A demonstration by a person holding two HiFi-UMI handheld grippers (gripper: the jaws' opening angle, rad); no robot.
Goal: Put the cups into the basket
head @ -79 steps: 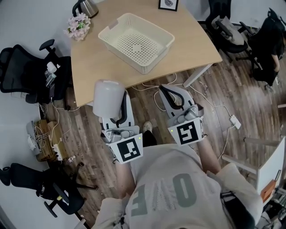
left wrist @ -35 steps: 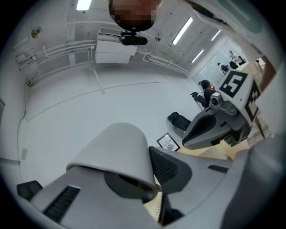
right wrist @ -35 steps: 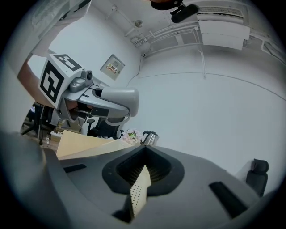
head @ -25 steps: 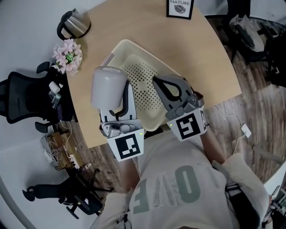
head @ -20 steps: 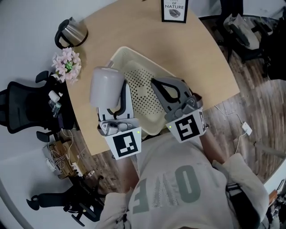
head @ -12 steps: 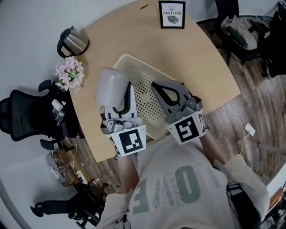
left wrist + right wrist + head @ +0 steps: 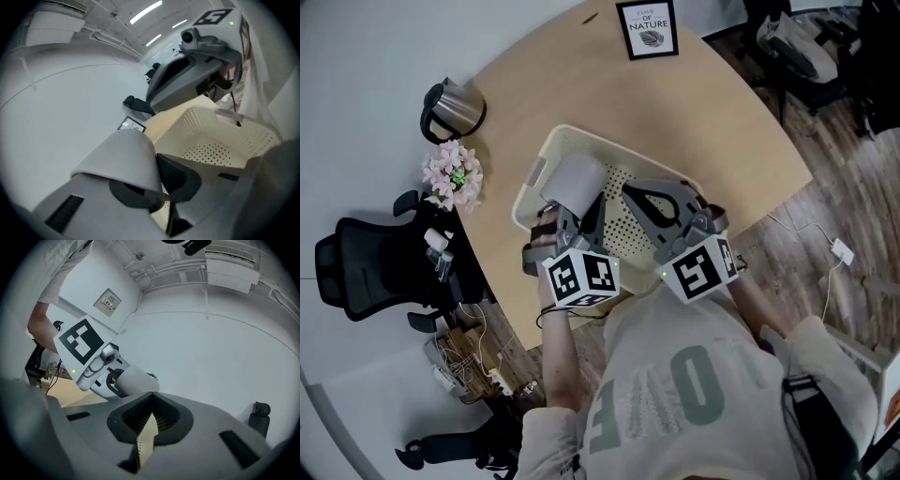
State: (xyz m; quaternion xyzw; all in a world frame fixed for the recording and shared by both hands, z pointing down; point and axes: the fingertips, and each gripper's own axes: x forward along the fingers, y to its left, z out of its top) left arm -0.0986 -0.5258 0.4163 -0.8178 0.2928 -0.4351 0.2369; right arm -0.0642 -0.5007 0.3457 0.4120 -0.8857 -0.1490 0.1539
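Observation:
My left gripper (image 7: 577, 210) is shut on a pale grey cup (image 7: 573, 182), held tilted on its side above the left part of the cream perforated basket (image 7: 532, 180). In the left gripper view the cup (image 7: 122, 157) fills the space between the jaws, with the basket (image 7: 213, 124) beyond it. My right gripper (image 7: 649, 200) hovers over the basket's right half, jaws shut with nothing in them. In the right gripper view a sliver of basket (image 7: 145, 439) shows below the shut jaws, and the cup (image 7: 135, 379) is seen ahead. The inside of the basket is partly hidden.
The basket rests on a tan wooden table (image 7: 717, 117). A steel kettle (image 7: 450, 111) and pink flowers (image 7: 452, 175) stand at the table's left edge. A framed picture (image 7: 647, 28) is at the far side. A black office chair (image 7: 375, 272) stands left of the table.
Both grippers came from off the table's near edge to over the basket. The left gripper has rolled, tipping the cup from upright to tilted above the basket. The right gripper stayed shut.

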